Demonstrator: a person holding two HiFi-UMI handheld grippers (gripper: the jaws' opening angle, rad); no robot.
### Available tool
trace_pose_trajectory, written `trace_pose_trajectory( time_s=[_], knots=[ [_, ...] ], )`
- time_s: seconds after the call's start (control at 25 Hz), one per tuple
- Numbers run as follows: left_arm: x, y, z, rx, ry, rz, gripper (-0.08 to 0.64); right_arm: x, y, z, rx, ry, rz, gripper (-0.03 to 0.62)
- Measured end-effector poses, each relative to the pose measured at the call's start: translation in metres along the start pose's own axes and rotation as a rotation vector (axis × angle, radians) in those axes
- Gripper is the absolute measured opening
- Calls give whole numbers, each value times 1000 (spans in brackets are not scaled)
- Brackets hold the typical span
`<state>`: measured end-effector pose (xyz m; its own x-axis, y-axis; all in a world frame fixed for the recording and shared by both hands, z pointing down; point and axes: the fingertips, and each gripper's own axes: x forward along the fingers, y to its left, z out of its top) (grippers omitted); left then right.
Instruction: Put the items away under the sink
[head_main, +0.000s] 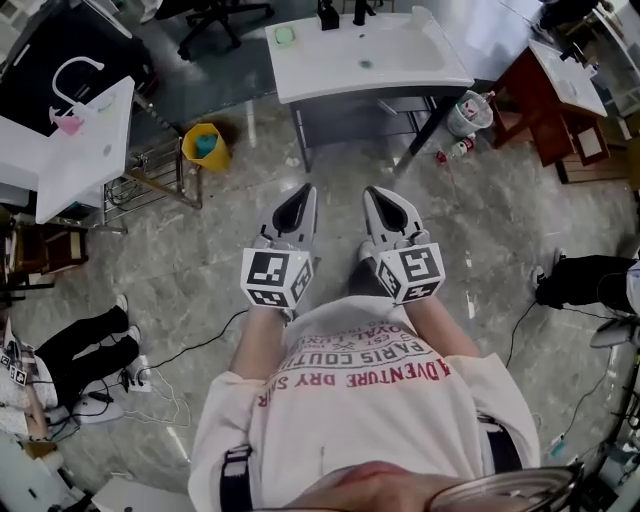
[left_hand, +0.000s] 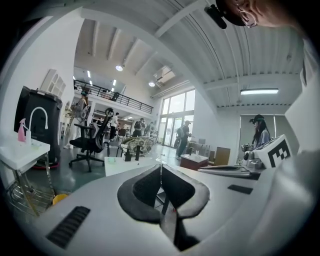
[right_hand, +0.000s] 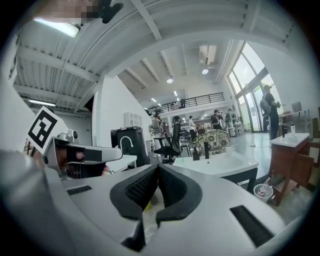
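A white sink (head_main: 360, 50) on dark legs stands ahead of me across the marble floor, with a green pad (head_main: 285, 35) and dark bottles (head_main: 328, 15) on its top. To the right of its legs are a white bin of bottles (head_main: 468, 112) and a red-capped bottle (head_main: 455, 151) lying on the floor. My left gripper (head_main: 303, 190) (left_hand: 161, 166) and right gripper (head_main: 374, 192) (right_hand: 158, 166) are held side by side, pointing at the sink from well short of it. Both are shut with nothing in them. The sink (right_hand: 225, 162) shows ahead in the right gripper view.
A yellow bucket (head_main: 205, 145) and a wire rack (head_main: 150, 175) stand left of the sink, beside a white table (head_main: 90, 150) with a pink spray bottle (head_main: 70, 122). A brown wooden table (head_main: 545, 90) is at the right. Cables (head_main: 180, 355) and bystanders' legs (head_main: 85, 345) lie nearby.
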<state>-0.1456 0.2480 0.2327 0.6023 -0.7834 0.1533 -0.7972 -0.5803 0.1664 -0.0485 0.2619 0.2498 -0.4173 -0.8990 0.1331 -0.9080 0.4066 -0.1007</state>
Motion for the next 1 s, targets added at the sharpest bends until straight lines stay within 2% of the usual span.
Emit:
trace_pose_trajectory(
  time_s=[0.24,0.56,0.72,1.0],
  knots=[
    [81,0,18,0,1,38,26,44,-82,24,15,-12,15,23],
    [183,-21,35,24,-7,37,26,80,-184,47,23,-32,13,24],
    [208,-20,30,28,30,46,26,94,-211,40,53,-8,14,24],
    [249,24,28,3,55,79,26,146,-230,29,79,28,22,24]
  ],
)
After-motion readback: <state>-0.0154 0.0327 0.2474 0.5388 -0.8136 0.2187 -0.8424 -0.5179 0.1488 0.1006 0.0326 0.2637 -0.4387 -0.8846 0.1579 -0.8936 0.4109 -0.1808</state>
